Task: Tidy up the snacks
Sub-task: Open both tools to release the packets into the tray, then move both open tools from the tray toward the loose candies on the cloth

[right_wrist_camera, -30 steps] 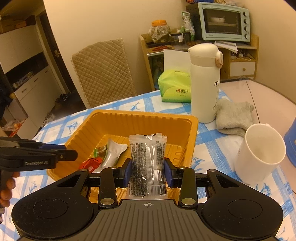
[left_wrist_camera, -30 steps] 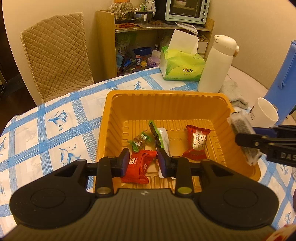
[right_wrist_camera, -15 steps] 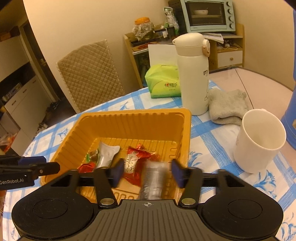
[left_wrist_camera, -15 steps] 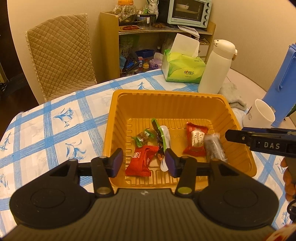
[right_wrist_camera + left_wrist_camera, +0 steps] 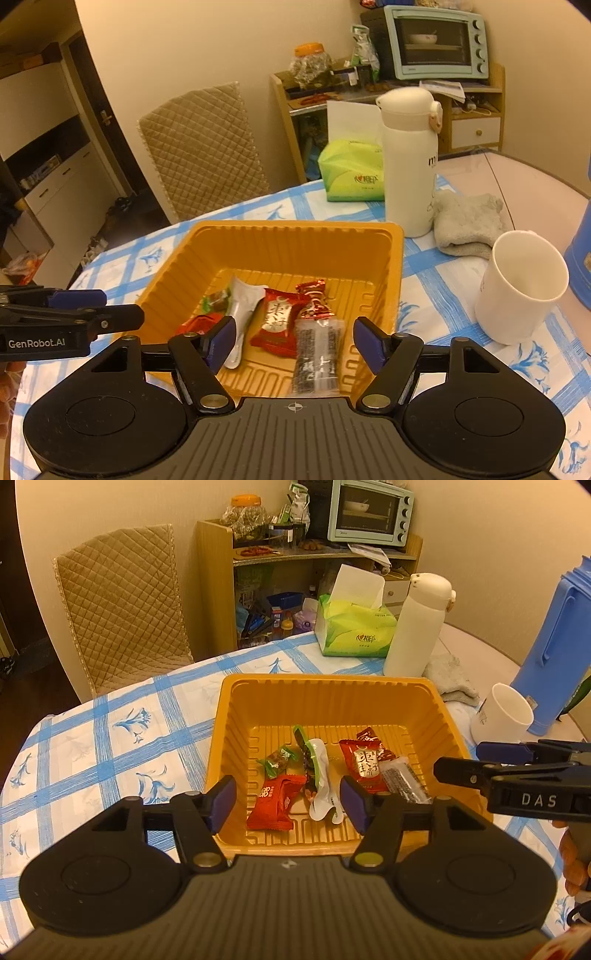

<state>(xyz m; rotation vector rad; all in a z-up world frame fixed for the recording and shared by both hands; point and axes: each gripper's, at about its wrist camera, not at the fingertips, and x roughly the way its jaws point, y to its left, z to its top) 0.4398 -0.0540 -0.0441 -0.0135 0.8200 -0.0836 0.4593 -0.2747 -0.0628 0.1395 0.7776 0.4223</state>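
I see both of my grippers over the near rim of the orange ribbed plastic tray [image 5: 325, 690], which sits on the blue-checked tablecloth [image 5: 110, 731] toward the table's near edge. My left gripper [image 5: 288, 805] has let go and its jaws are opening, nothing pinched; the glossy red wrapper [image 5: 273, 805] lies flat on the tray floor below them. My right gripper [image 5: 295, 341], lettered "DAS" on its side, is likewise released and opening; the clear crinkled packet of dark seeds [image 5: 317, 354] lies in the tray's near right corner, between the pads but untouched. Beside it lie a red pouch with Chinese characters [image 5: 275, 325], a twisted red foil candy [image 5: 314, 299], a white and green sachet [image 5: 317, 775] and a small green-wrapped sweet [image 5: 279, 762]. The left gripper's side reads "GenRobot.AI". Off the tray's right side stands a smooth white mug [image 5: 524, 288]; behind it a white flask [image 5: 410, 162], a grey cloth [image 5: 469, 221] and a green tissue pack [image 5: 354, 631].
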